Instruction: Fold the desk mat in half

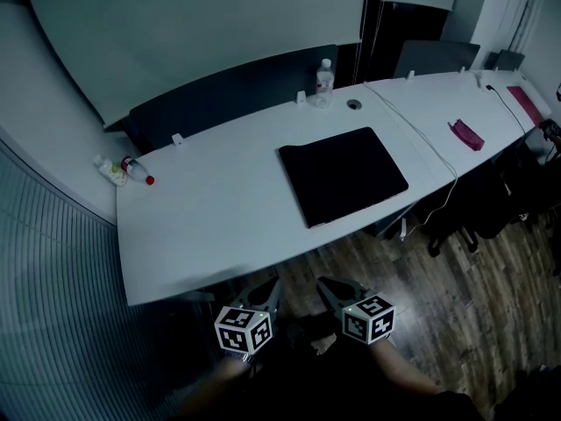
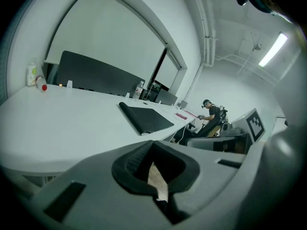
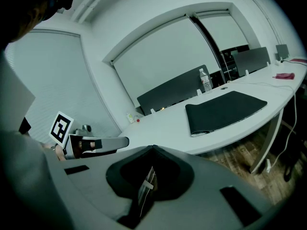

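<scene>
Black desk mat (image 1: 344, 175) lies flat and unfolded on the white tabletop (image 1: 219, 209), its near edge close along the tabletop's front edge. Both tools are held low over the wood floor (image 1: 438, 323), short of that edge and well apart from the mat. In the head view the mat sits at about 1 o'clock from the left tool (image 1: 266, 295) and 12 o'clock from the right tool (image 1: 331, 288).

In its own view, the left tool (image 2: 153, 143) has its dark pads drawn together with nothing between them. The right tool (image 3: 152, 148) is likewise closed and empty.

A water bottle (image 1: 324, 83) stands at the mat's 12 o'clock by the tabletop's far edge. A pink pouch (image 1: 466, 134) lies at its 2 o'clock, and two small bottles (image 1: 123, 171) lie at its 9 o'clock, near the tabletop's left corner.
</scene>
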A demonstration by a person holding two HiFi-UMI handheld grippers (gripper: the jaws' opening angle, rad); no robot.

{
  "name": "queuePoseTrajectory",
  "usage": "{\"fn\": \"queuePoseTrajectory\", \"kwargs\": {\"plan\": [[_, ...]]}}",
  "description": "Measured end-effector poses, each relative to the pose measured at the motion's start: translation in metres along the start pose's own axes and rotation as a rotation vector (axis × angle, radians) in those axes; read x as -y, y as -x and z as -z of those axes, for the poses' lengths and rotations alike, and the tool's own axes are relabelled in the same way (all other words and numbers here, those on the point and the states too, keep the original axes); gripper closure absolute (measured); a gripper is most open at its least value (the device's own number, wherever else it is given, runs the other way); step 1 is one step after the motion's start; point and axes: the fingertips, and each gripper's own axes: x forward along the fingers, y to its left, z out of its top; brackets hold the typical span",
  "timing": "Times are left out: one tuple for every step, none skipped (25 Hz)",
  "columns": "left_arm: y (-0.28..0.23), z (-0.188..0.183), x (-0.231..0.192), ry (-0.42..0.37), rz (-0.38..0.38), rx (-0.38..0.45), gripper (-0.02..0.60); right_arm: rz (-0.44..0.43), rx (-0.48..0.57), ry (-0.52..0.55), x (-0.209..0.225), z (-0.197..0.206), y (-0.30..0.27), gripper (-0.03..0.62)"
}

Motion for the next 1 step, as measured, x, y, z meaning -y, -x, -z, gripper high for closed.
{"fn": "queuePoseTrajectory", "kwargs": {"plan": [[0.0001, 0.0010, 0.0015, 0.000, 0.000, -0.001, 0.575, 0.000, 0.000, 0.000, 0.0002, 0.0004, 0.0017, 0.571]]}}
